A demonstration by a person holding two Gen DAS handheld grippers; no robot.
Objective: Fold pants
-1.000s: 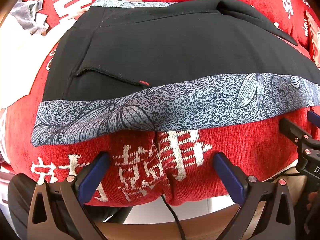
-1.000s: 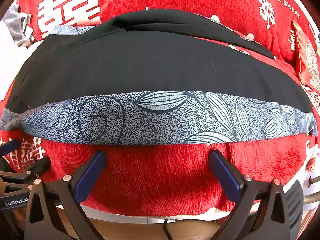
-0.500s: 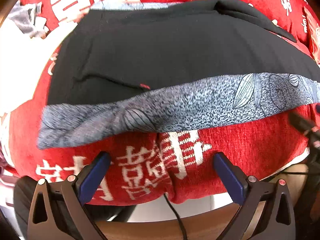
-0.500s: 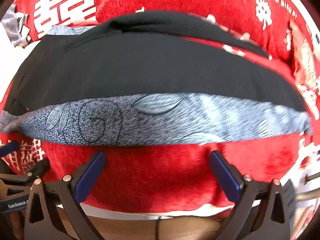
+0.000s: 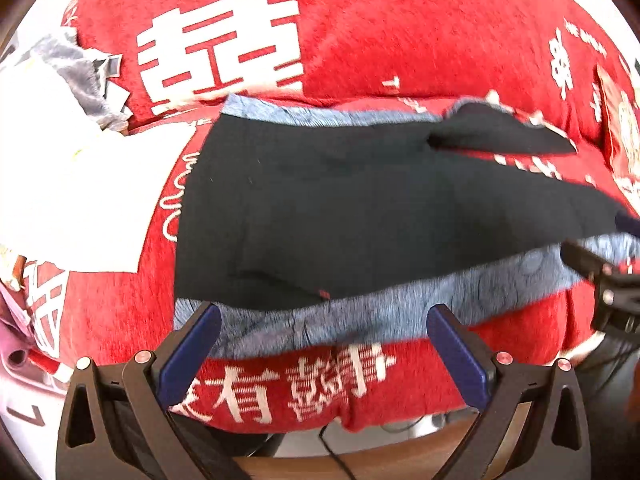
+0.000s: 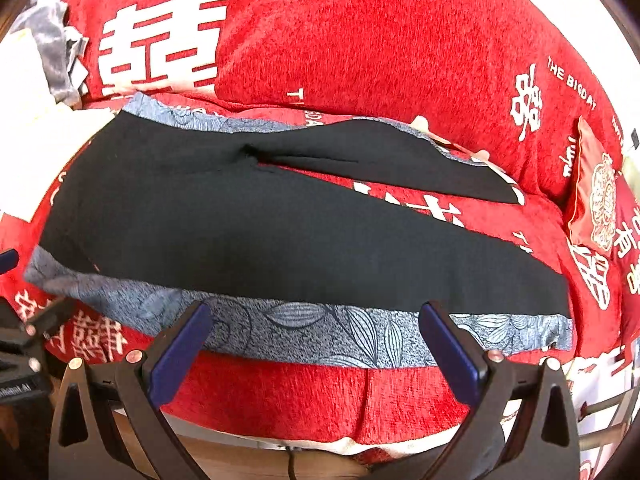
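Observation:
Black pants (image 5: 340, 208) (image 6: 256, 232) with a blue-grey leaf-print side band (image 5: 360, 312) (image 6: 340, 334) lie spread flat on a red cloth with white characters. The waist is at the left and two legs run to the right, split apart at the far side. My left gripper (image 5: 324, 320) is open over the band near the waist and pocket. My right gripper (image 6: 316, 316) is open over the band along the near leg. Nothing is held by either. The right gripper's tip (image 5: 600, 276) shows at the right edge of the left wrist view.
The red cloth (image 6: 360, 40) covers a cushioned surface whose front edge (image 6: 320, 420) drops off just below the grippers. White fabric (image 5: 72, 184) and a grey cloth (image 5: 80, 68) lie at the left. A small red pillow (image 6: 592, 200) sits at the right.
Both grippers have risen and moved forward, so that their fingertips now overlap the patterned band. The pants look smaller and farther, and more of the red cloth shows behind.

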